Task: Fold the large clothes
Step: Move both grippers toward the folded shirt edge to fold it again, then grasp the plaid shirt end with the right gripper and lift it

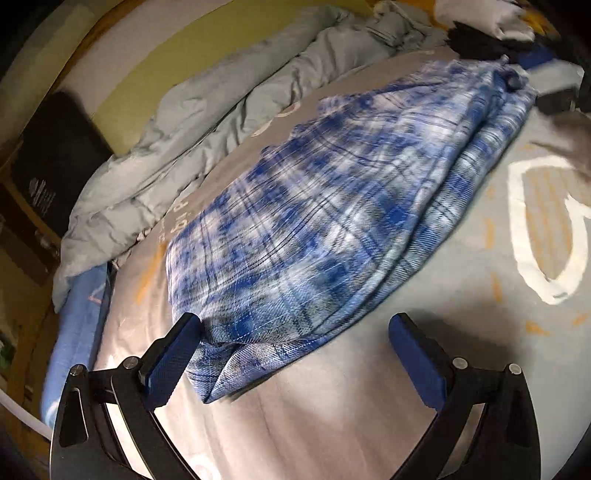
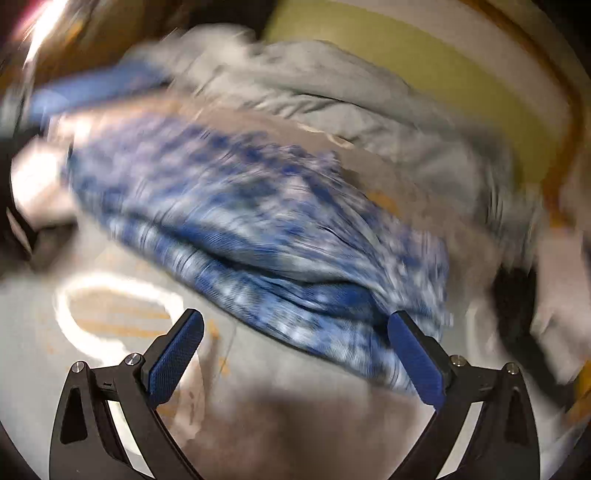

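A blue and white plaid garment (image 1: 332,210) lies folded lengthwise in a long strip across the grey bedsheet (image 1: 461,295). My left gripper (image 1: 295,354) is open just above the sheet at the garment's near end, whose corner lies between the fingers, against the left one. In the blurred right wrist view the same plaid garment (image 2: 258,229) stretches across the frame. My right gripper (image 2: 295,350) is open at its other end, and the cloth's edge reaches the right finger (image 2: 417,358). Neither gripper holds the fabric.
A rumpled grey duvet (image 1: 177,147) is heaped along the far side of the bed against a yellow-green headboard (image 1: 155,81). Dark and white clothes (image 1: 480,26) pile up beyond the garment's far end. The bed edge drops off at the left (image 1: 74,332).
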Tool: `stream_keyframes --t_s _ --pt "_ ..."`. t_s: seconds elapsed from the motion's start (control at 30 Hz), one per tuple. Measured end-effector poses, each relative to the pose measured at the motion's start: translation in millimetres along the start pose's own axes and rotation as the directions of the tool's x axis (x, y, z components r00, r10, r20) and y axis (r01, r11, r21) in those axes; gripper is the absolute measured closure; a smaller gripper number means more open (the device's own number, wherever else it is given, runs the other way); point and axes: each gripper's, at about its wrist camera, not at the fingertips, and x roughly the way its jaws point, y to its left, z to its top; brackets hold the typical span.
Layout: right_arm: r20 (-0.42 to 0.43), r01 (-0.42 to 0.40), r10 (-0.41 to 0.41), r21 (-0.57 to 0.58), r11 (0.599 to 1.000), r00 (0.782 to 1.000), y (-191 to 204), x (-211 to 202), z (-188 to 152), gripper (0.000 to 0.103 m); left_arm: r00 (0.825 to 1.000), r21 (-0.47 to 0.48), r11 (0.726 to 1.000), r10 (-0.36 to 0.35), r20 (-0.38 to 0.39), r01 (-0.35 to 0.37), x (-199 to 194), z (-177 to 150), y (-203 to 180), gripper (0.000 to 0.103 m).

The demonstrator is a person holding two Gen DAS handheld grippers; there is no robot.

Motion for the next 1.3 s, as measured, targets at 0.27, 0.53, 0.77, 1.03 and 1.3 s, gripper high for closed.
stream_keyframes --t_s 0.27,0.53,0.77,1.03,1.3 --pt "0.012 0.009 -0.019 0.542 0.840 1.000 -118.9 5.9 -11.9 0.004 0.999 -0.089 0.995 -0.034 0.004 0.034 6.1 -2.1 11.4 0.001" --pt "0.046 -0.158 0.175 0.694 0.703 0.983 -141.2 47.5 -19.2 0.007 0.996 -0.203 0.977 -0.052 0.073 0.066 -10.6 6.3 24.3 0.001" --pt "0.003 -0.108 0.144 0.679 0.727 0.990 -138.7 52.7 -15.5 0.080 0.988 -0.304 0.947 -0.065 0.138 0.104 -27.9 17.1 46.0 0.001" --pt "0.025 -0.068 0.067 0.590 0.804 0.997 -138.4 0.0 24.7 0.089 0.979 -0.333 0.932 -0.081 0.188 0.141 -43.7 24.3 58.5 0.001" --pt "-0.021 0.059 -0.056 0.500 0.864 0.998 -157.0 -56.8 55.6 0.090 0.968 -0.400 0.891 -0.139 0.210 0.215 -46.8 23.0 65.0 0.001"
